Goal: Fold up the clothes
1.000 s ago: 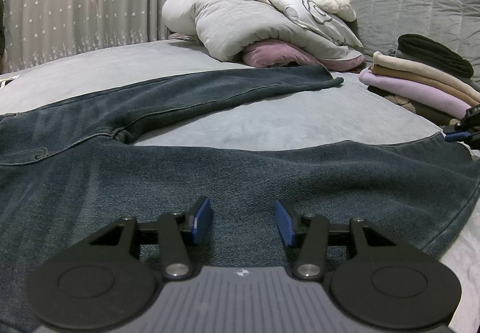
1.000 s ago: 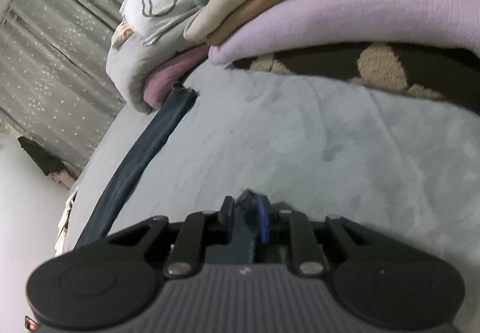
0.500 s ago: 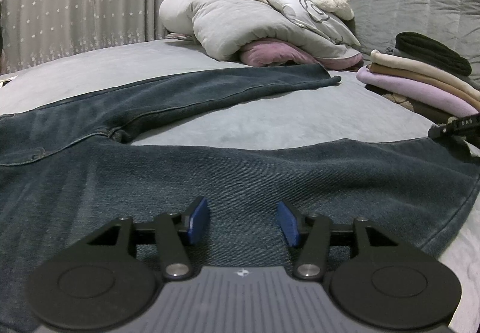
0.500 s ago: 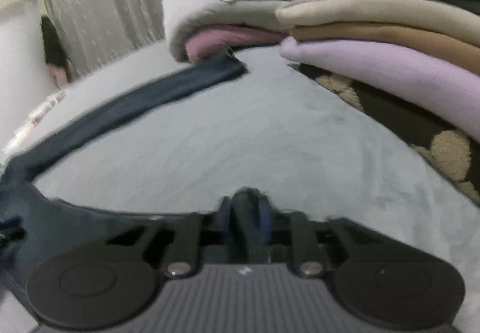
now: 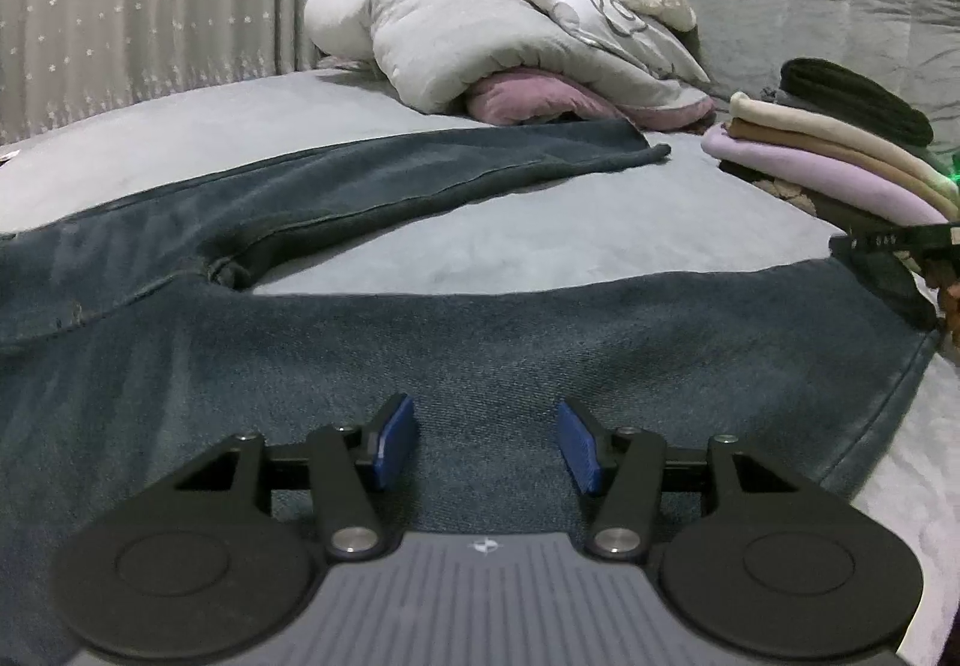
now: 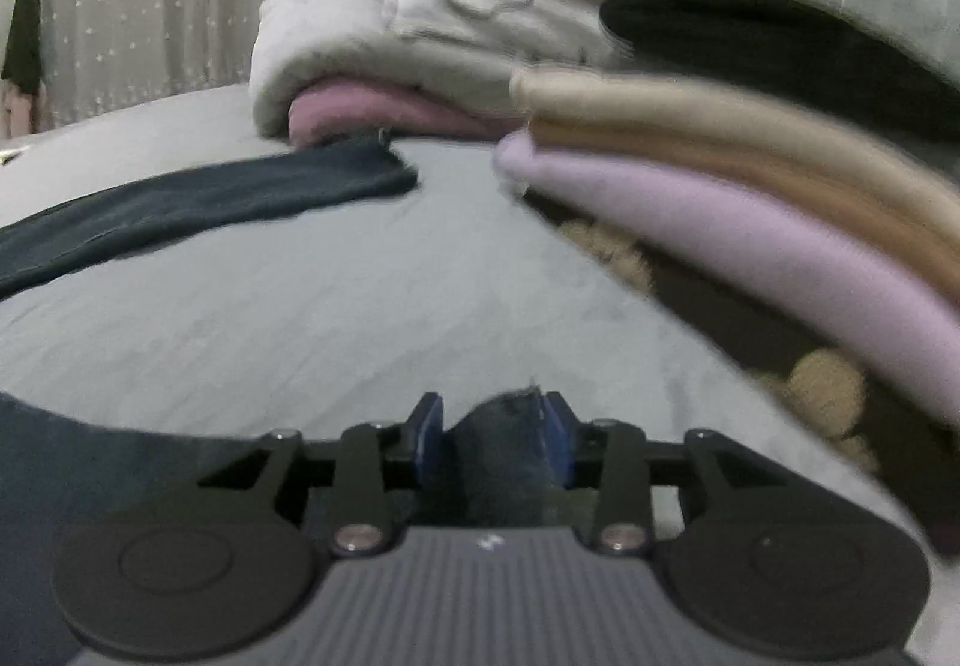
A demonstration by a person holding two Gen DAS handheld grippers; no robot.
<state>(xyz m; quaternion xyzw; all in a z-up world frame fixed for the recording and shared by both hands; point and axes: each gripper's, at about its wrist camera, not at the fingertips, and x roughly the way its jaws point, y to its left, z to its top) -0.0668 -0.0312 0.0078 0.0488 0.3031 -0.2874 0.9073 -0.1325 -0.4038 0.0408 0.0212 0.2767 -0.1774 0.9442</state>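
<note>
jeans (image 5: 480,342) spread flat on bed (image 5: 540,252), legs apart | left gripper (image 5: 486,441) released, over near leg | right gripper (image 6: 492,441) clenched on near hem | denim likely heavy, limp: grip hems

The left gripper (image 5: 486,441) hovers with jaws spread, the right gripper (image 6: 493,441) pinches fabric.

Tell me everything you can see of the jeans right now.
The jeans are dark blue denim, spread flat on the grey bed with the legs apart. The far leg runs toward the pillows, its hem near them. The near leg lies under the open left hand-held gripper. The right hand-held gripper is shut on that leg's hem corner, beside the stack of folded clothes.
</note>
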